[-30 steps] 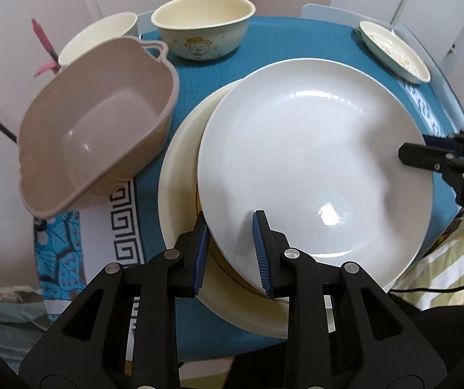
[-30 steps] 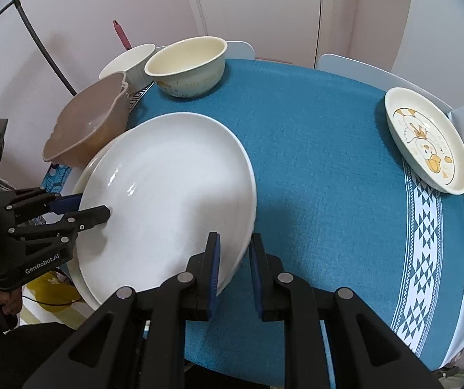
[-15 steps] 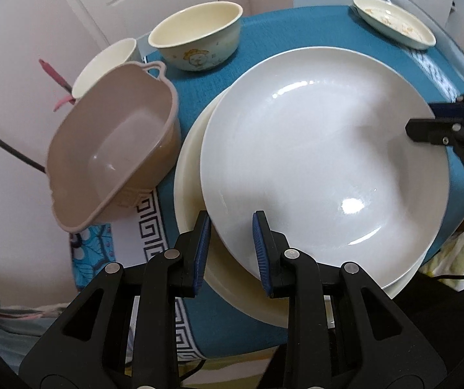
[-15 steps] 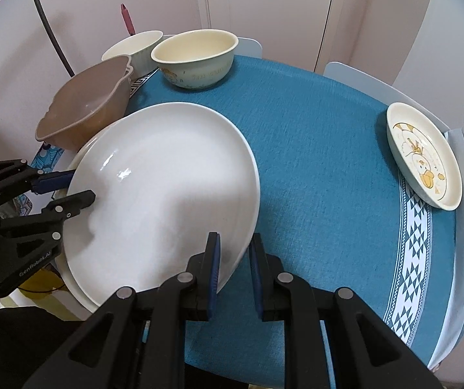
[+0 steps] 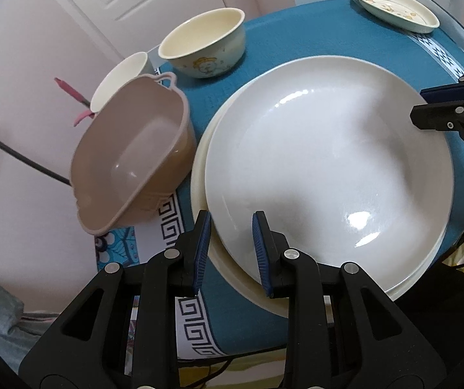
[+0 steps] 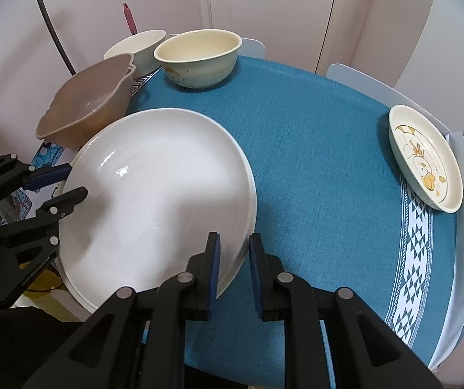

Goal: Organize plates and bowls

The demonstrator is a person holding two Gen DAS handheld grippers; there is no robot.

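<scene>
A large white plate (image 5: pixel 326 168) lies on a cream plate (image 5: pixel 201 168) on the blue tablecloth; it also shows in the right wrist view (image 6: pixel 157 191). My left gripper (image 5: pixel 230 253) straddles the near rims of both plates, jaws slightly apart. My right gripper (image 6: pixel 233 264) straddles the white plate's opposite rim, jaws narrowly apart. A cream bowl (image 5: pixel 203 42) with a cartoon, a tan handled bowl (image 5: pixel 131 155) and a small printed plate (image 6: pixel 426 159) stand around.
A white cup (image 6: pixel 138 48) stands behind the tan bowl at the table's edge. A pink-handled tool (image 6: pixel 129 19) sticks up by the wall. A black cable (image 6: pixel 47 19) hangs left. Open blue tablecloth (image 6: pixel 322 162) lies between the plates.
The white plate has settled lower and more centred on the cream plate. Both grippers stay at its rims, and the right jaws look slightly wider.
</scene>
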